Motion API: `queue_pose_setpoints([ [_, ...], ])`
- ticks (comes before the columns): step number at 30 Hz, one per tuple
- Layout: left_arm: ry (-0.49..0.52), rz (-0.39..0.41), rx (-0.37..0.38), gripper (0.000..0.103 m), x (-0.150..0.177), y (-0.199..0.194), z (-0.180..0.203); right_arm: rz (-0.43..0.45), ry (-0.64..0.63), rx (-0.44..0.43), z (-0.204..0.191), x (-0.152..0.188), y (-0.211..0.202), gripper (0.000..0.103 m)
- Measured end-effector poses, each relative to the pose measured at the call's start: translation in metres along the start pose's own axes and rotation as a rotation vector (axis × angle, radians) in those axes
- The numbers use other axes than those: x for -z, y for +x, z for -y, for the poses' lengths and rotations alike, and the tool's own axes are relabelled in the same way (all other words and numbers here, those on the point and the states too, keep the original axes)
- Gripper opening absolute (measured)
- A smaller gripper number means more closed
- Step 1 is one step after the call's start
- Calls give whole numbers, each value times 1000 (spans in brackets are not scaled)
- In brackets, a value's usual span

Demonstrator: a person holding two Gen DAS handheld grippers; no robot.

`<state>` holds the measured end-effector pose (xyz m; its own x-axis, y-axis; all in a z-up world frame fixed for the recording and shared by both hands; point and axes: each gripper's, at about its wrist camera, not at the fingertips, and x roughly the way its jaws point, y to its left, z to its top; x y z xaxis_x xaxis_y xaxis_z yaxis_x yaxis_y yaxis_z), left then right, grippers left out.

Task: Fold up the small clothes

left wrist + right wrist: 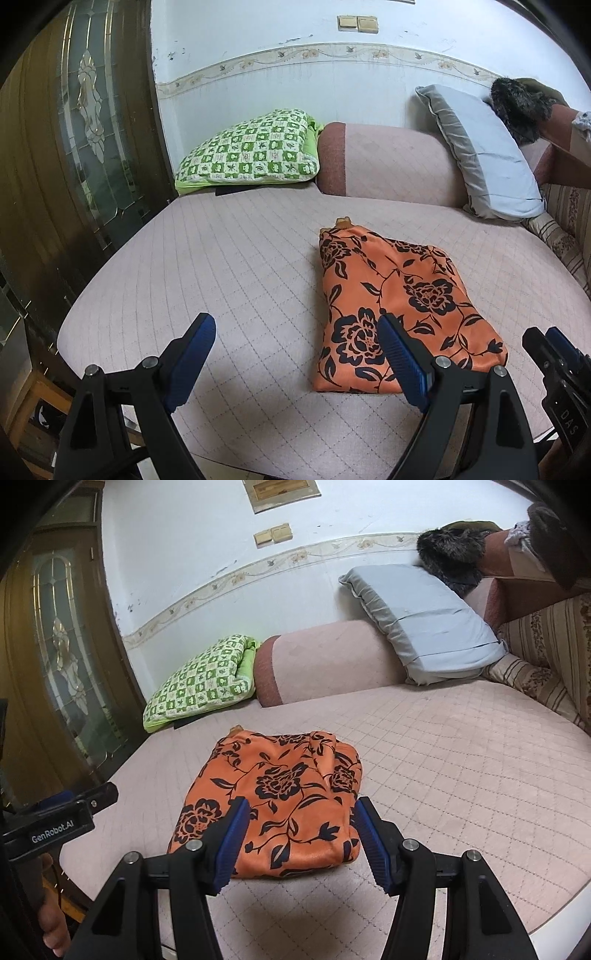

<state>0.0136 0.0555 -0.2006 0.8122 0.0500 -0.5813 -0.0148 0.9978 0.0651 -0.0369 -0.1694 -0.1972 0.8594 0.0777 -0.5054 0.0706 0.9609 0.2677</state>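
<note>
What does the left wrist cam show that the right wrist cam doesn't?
Left wrist only: the left gripper, jaws wide and empty over bare cover, and a wooden stool at lower left. Right wrist only: the right gripper, jaws open and gripping nothing, a framed picture on the wall, and toes at lower left. Both: the folded orange floral garment, green checked pillow, grey pillow, light switches.
</note>
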Motion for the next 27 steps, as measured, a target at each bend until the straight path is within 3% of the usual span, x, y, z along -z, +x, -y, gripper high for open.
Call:
queue_pose_setpoints([
  [15, -7, 47, -43, 89, -6, -18, 0, 15, -21, -31, -7, 1, -7, 62],
  [27, 1, 36, -30, 89, -2, -25, 3, 18, -46, -32, -16, 5, -17, 62],
])
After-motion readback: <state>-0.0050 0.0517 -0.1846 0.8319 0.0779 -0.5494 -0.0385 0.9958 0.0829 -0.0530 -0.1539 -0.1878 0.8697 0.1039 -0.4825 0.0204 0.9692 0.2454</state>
